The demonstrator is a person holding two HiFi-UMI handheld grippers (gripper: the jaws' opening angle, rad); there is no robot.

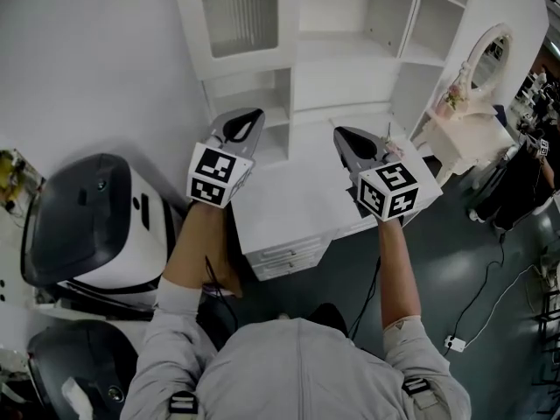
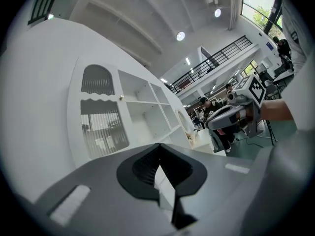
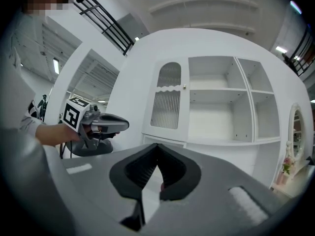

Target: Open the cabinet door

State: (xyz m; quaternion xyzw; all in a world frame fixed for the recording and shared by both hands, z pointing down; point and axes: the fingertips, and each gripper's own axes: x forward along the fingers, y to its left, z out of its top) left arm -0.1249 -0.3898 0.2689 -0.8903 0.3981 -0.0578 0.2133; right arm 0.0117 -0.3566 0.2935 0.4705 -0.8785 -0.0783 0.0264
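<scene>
The white cabinet (image 1: 262, 51) stands against the wall behind a white desk (image 1: 297, 204). Its door (image 1: 236, 11) has a ribbed glass pane and sits shut at the upper left, with open shelves (image 1: 367, 16) to its right. In the right gripper view the door (image 3: 167, 102) shows a small knob (image 3: 184, 86) on its right edge. The left gripper view shows the same door (image 2: 101, 117) and knob (image 2: 121, 97). My left gripper (image 1: 254, 114) and right gripper (image 1: 340, 133) hover side by side over the desk, pointing at the cabinet, both shut and holding nothing, well short of the door.
Two grey and white machines (image 1: 87, 226) stand on the floor at the left. A pale vanity table with an oval mirror (image 1: 477, 103) stands at the right. Drawers (image 1: 284, 256) sit under the desk front. A cable and a power strip (image 1: 455, 344) lie on the dark floor.
</scene>
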